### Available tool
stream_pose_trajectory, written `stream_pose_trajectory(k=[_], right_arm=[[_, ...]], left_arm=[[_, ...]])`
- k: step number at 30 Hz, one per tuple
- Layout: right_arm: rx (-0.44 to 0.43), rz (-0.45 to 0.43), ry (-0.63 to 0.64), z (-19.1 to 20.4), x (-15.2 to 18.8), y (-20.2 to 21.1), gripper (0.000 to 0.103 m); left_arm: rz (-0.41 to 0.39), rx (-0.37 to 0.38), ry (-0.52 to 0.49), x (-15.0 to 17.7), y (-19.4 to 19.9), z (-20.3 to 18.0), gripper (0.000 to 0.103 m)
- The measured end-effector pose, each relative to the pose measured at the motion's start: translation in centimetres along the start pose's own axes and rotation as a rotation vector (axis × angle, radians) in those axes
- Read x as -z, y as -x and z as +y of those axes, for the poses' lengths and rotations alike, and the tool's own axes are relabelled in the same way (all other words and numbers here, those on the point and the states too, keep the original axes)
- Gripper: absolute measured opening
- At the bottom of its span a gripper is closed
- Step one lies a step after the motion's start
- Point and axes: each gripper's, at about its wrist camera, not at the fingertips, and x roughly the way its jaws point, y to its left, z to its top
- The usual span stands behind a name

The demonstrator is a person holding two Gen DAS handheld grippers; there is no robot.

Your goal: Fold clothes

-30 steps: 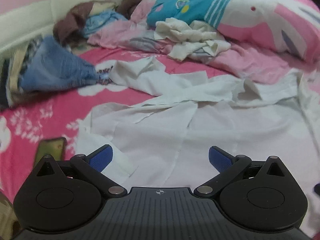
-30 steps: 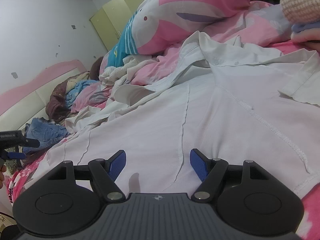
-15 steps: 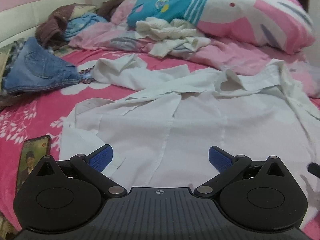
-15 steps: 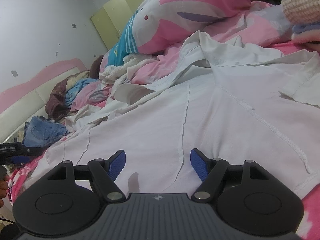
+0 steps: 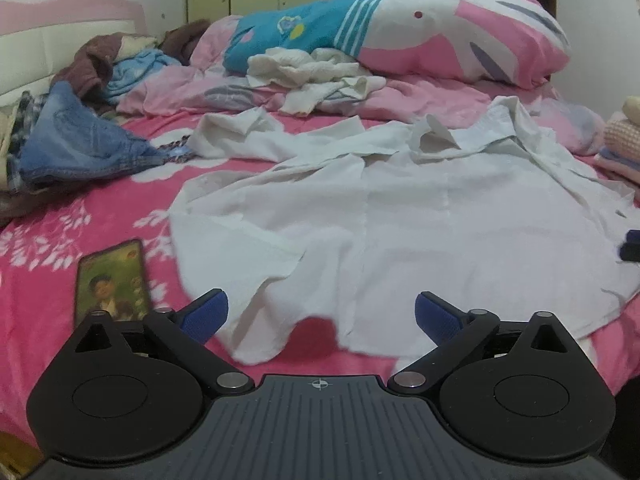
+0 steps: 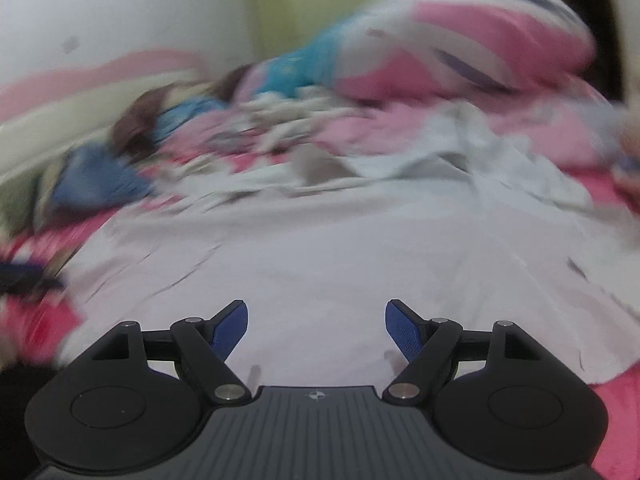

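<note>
Seemingly one white shirt [image 5: 400, 216], unfolded.

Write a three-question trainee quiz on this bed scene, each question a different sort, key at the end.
1. True or false: the left gripper is shut on the white shirt.
2. Multiple choice: what lies on the pink sheet left of the shirt's hem? A) a phone B) a book C) a shoe
3. Short answer: which garment lies crumpled at the left side of the bed, near the headboard?

Key
1. False: both blue pads stand apart, with the hem below them and nothing pinched.
2. A, the phone, screen up.
3. The blue denim garment.
</note>
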Motion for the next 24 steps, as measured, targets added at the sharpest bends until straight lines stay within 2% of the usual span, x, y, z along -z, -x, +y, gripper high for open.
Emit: stream_pose_trajectory(k=[3,5,6,8,12,14,17,21,22,24], right_arm=[[-0.07,0.038,0.128,2.9,0.1,0.7,0.079],[-0.101,0.075,0.215,4.8,0.1,-0.1,0.078],[-0.113,0.096,0.258,5.8,0.1,-0.7,0.077],[-0.14,0.127,0.336,7.6,0.2,-1.8,0.074],[-0.179,0.171,0.447,10.0,0.6,-3.3,0.069],[-0.177,0.196,0.493,10.4,1.0,-3.8,0.064],[-0.177,0.219,0.514,10.7,1.2,-4.1,0.063],[-0.185,0.24,0.5,10.3,1.4,-4.3,0.059],[-0.187,0.241,0.495,10.3,1.4,-4.4,0.056],[-0.18,0.242,0.478,10.2,1.2,-4.5,0.044]], left_arm=[[-0.014,-0.021,0.02,0.5,0.0,0.8,0.093],[-0.021,-0.043,0.034,0.7,-0.2,1.2,0.077],[-0.022,-0.052,0.041,0.8,-0.4,1.4,0.075],[-0.035,-0.074,0.068,0.6,-0.6,2.0,0.063],[-0.075,-0.095,0.064,-0.5,-1.3,2.8,0.058],[-0.067,-0.122,0.007,-1.0,-2.2,2.7,0.052],[-0.051,-0.12,-0.029,-1.2,-3.1,2.8,0.05],[0.028,-0.115,-0.097,-0.2,-4.8,2.6,0.05],[0.045,-0.113,-0.108,0.1,-5.2,2.6,0.05],[0.043,-0.09,-0.068,0.0,-5.1,3.1,0.043]])
